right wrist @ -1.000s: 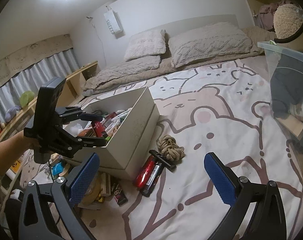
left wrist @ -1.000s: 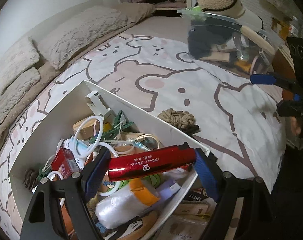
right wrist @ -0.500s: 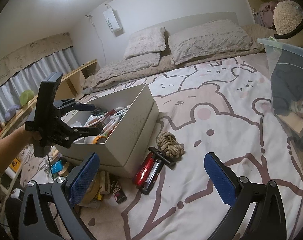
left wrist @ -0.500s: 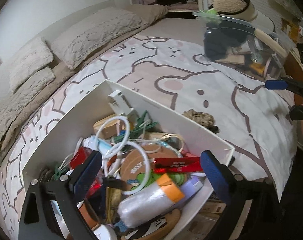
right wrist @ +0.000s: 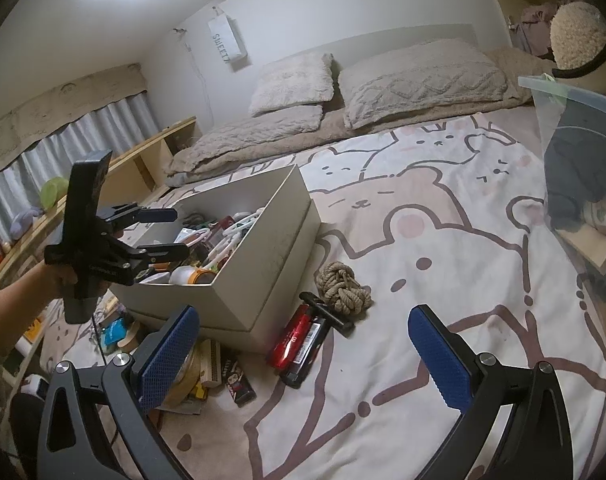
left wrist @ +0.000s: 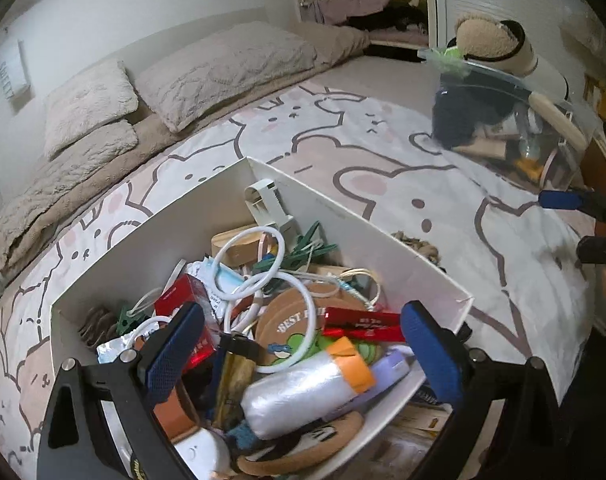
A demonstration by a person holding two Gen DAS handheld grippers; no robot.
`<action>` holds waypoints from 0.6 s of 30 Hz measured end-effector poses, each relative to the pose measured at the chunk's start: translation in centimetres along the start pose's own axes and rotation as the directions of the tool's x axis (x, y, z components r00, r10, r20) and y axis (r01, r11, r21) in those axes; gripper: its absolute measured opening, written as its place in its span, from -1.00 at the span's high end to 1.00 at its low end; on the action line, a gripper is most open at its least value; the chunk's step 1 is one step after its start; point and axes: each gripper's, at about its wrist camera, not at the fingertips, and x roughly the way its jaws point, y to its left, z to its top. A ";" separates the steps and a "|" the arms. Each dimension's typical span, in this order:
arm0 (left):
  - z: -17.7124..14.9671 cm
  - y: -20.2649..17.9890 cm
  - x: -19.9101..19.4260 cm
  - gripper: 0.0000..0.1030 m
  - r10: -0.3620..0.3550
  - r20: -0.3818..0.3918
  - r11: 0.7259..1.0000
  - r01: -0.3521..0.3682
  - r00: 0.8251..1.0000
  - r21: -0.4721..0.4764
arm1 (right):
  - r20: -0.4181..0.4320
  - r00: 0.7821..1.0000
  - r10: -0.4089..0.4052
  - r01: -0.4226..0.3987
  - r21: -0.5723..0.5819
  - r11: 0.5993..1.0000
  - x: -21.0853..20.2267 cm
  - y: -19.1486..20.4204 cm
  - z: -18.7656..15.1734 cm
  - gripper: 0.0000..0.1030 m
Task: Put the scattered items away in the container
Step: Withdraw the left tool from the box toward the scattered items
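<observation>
A white box (left wrist: 419,272) (right wrist: 279,236) full of small items stands on the bed. My left gripper (left wrist: 303,354) (right wrist: 165,232) is open and empty above the box's near end. A red tube (left wrist: 363,322) lies inside on the pile, between the blue pads. My right gripper (right wrist: 305,356) is open and empty, low over the bed. Ahead of it lie a rope knot (right wrist: 343,286) (left wrist: 417,244), a red case (right wrist: 295,336) and a black item (right wrist: 327,314) beside the box.
Loose packets and a tape roll (right wrist: 191,376) lie on the bed at the box's front left. A clear plastic bin (left wrist: 515,128) (right wrist: 583,168) with clutter stands at the right. Pillows (right wrist: 419,80) lie at the head of the bed.
My left gripper opened and let the red tube drop into the box, then pulled back and up. My right gripper has barely moved.
</observation>
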 end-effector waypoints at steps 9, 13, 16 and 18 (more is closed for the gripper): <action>-0.1 -1.2 -2.1 -0.93 0.017 0.051 0.998 -0.014 0.999 -0.055 | 0.021 1.000 -0.010 0.011 -0.007 1.000 -0.3 1.1 0.3 -1.00; -0.3 -1.2 -2.9 -0.93 0.025 0.071 0.995 -0.018 0.997 -0.098 | 0.033 0.999 -0.016 0.016 -0.017 1.000 -0.5 2.1 0.2 -1.00; -0.8 -1.3 -3.3 -0.93 0.028 0.075 0.993 -0.019 0.997 -0.119 | 0.040 0.999 -0.014 0.015 -0.019 1.000 -0.8 2.7 0.0 -1.00; -1.1 -1.2 -3.7 -0.93 0.039 0.079 0.991 -0.028 0.996 -0.128 | 0.039 0.999 -0.004 0.004 -0.002 1.000 -0.8 2.9 -0.2 -1.00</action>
